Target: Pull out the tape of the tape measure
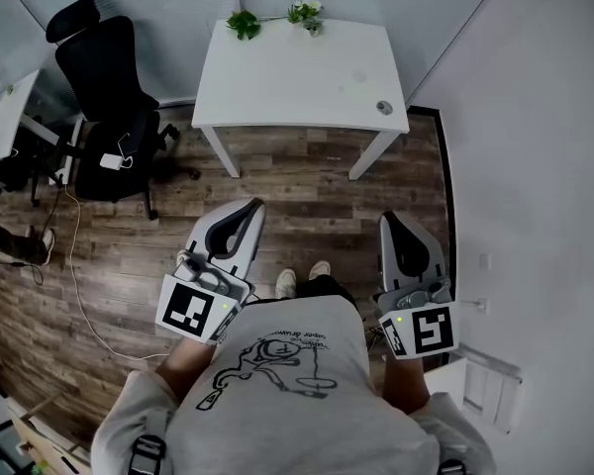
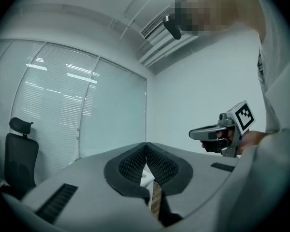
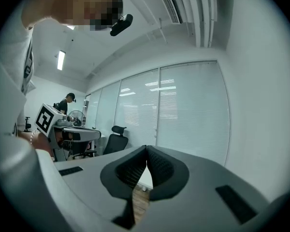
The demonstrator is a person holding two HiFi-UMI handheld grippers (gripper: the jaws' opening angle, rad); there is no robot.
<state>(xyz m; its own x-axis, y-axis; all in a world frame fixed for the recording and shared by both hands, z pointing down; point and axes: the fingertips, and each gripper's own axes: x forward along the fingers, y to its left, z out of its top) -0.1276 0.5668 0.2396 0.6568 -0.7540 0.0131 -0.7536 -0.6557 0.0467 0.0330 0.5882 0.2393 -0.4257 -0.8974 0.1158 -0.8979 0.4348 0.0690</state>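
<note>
A small round grey thing [image 1: 384, 108], which looks like the tape measure, lies near the right front corner of the white table [image 1: 297, 72], far ahead of both grippers. I hold my left gripper [image 1: 254, 206] and my right gripper [image 1: 389, 218] close to my body, over the wooden floor. In the left gripper view the pads [image 2: 157, 166] meet at the tip with nothing between them. The right gripper view shows its pads [image 3: 159, 168] closed the same way and empty. Each gripper shows in the other's view: the right gripper [image 2: 198, 133] and the left gripper [image 3: 82, 133].
A black office chair [image 1: 104, 97] stands left of the table, with cables [image 1: 74, 265] trailing over the floor. Two small plants [image 1: 244, 23] sit at the table's back edge. A wall runs along the right. A person [image 3: 65, 103] stands far off.
</note>
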